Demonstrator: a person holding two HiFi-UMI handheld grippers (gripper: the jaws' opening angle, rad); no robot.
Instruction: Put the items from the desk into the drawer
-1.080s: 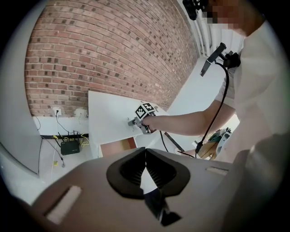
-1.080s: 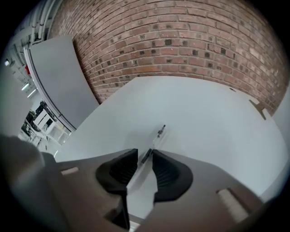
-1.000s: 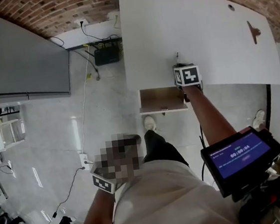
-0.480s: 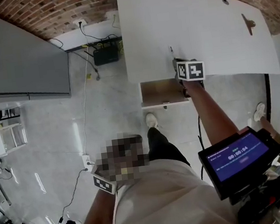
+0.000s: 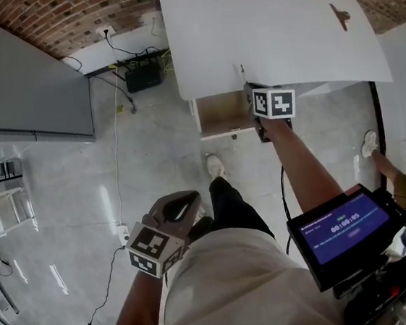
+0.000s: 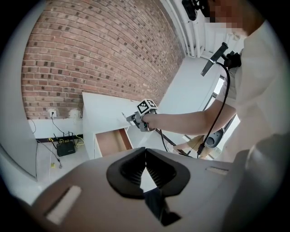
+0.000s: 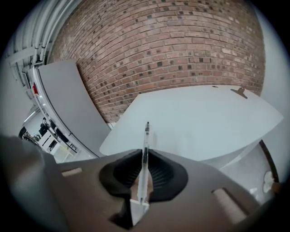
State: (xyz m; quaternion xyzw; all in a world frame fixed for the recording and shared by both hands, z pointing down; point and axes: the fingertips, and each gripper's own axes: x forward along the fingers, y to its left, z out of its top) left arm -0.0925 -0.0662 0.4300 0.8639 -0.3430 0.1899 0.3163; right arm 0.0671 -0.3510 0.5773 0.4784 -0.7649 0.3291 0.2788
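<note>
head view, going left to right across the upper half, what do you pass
grey panel → black box on the floor → open drawer → right claw, shut on a pen → brown item on the white desk

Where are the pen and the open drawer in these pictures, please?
pen (image 7: 144, 158), right gripper view, on its clear barrel at mid-length.
drawer (image 5: 219, 114), head view, on its bare wooden bottom.

Flat white desk top (image 5: 276, 33): plain white
Open wooden drawer (image 5: 219, 114): light brown
Rough brick wall (image 7: 172, 50): red-brown, pale mortar
Slim plastic pen (image 7: 144, 158): clear, dark core
</note>
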